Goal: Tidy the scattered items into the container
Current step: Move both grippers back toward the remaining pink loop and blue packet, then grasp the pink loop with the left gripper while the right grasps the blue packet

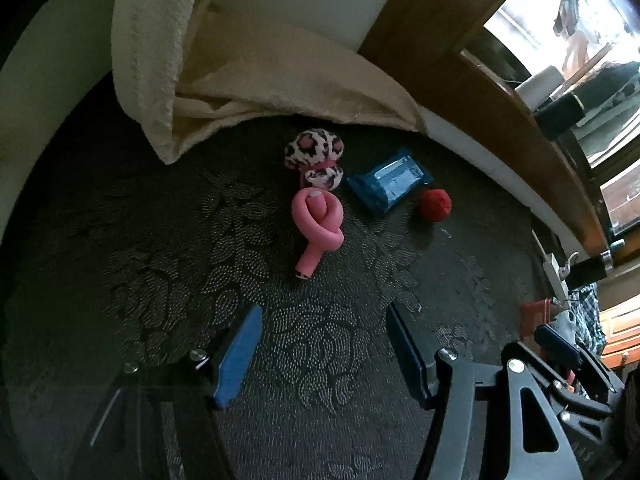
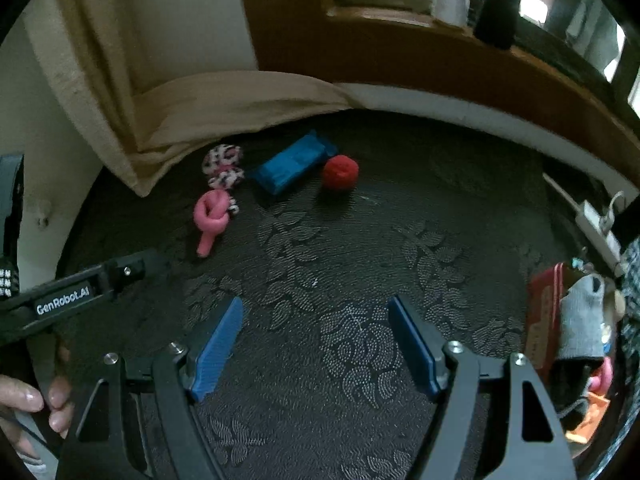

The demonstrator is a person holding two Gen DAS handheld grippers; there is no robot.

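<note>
- Left gripper (image 1: pixel 322 354) nearest the left wrist camera: blue pads spread apart, nothing between them, hanging over the dark patterned floor covering (image 1: pixel 160 240).
- Right gripper (image 2: pixel 316 348) likewise stands with jaws apart and empty above the same covering; fingers of a hand (image 2: pixel 36 404) show at the lower left edge of the right wrist view, beside the other black gripper body.
- Landmark: pink knotted tube (image 1: pixel 316 222), lying on the covering beyond both grippers, well apart from them, its loose end pointing toward the camera.
- Cream curtain (image 1: pixel 168 92) hangs left of and behind the pink knotted tube, its hem pooling on the floor.
- Leopard-print plush piece (image 1: pixel 316 158), pink and black on white, lies just behind the pink knotted tube, touching or nearly so.
- Blue packet (image 1: pixel 388 182) lies right of the pink knotted tube, close behind-right, set at a slant.
- Red ball (image 1: pixel 436 205) sits further right of the pink knotted tube, just past the blue packet's near corner.
- White baseboard and brown wooden sill curve along behind the whole group.
- Red container (image 2: pixel 544 312) stands far right of the pink knotted tube, at the edge of the right wrist view, with a grey sock (image 2: pixel 582 316) and other small things in or against it; cannot tell which.
- White power strip (image 2: pixel 596 228) with a cord lies by the wall behind the red container.
</note>
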